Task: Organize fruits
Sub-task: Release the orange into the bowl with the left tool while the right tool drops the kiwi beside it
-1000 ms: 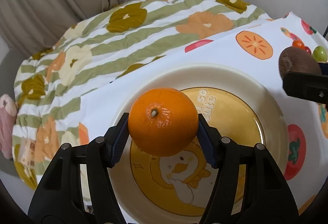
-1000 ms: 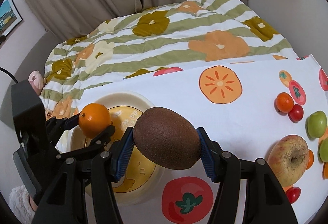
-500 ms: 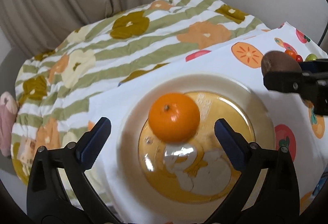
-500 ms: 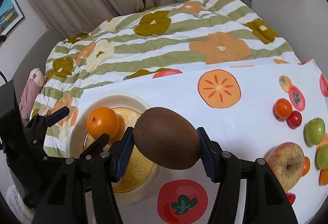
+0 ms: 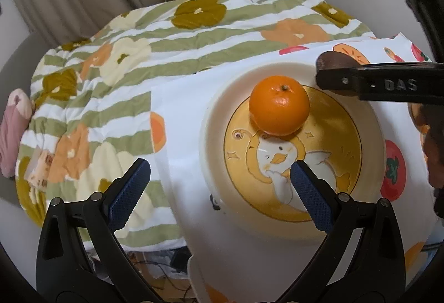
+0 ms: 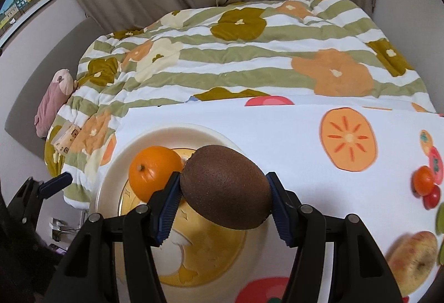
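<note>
An orange (image 5: 279, 105) sits on the far side of a cream plate (image 5: 219, 114) with a yellow duck picture. My left gripper (image 5: 219, 192) is open and empty, pulled back at the plate's near left rim. My right gripper (image 6: 223, 201) is shut on a brown kiwi (image 6: 226, 189) and holds it above the plate (image 6: 172, 134), just right of the orange (image 6: 152, 172). In the left wrist view the kiwi (image 5: 333, 59) and the right gripper's finger show over the plate's far right rim.
The plate stands on a white fruit-print cloth (image 6: 277, 131) at the table's left end. An apple (image 6: 413, 258), a small orange (image 6: 423, 181), a red tomato (image 6: 433, 196) and green fruit lie at the right. A striped flowered quilt (image 6: 249, 53) lies behind.
My left gripper let go of the orange onto the plate, opened and pulled back to the left. My right gripper carried the kiwi leftward over the plate.
</note>
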`<action>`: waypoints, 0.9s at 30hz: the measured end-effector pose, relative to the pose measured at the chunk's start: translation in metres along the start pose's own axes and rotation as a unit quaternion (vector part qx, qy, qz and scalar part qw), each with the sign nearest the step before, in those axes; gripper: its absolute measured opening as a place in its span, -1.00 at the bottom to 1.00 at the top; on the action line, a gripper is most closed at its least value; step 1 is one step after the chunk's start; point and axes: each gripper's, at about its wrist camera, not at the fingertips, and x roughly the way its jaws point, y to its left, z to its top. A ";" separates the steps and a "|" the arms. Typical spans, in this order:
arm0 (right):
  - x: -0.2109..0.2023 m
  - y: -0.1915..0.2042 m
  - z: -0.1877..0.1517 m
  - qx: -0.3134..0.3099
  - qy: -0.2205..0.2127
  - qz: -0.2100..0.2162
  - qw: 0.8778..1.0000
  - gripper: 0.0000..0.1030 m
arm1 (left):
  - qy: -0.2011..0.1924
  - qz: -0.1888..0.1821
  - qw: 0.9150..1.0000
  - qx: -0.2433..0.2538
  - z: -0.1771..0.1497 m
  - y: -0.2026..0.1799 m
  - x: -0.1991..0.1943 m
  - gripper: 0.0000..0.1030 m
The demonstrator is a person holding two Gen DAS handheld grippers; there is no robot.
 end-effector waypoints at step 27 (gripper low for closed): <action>0.010 0.018 0.010 -0.007 -0.022 -0.011 1.000 0.16 | -0.004 -0.024 0.999 -0.039 -0.009 0.012 -0.005 1.00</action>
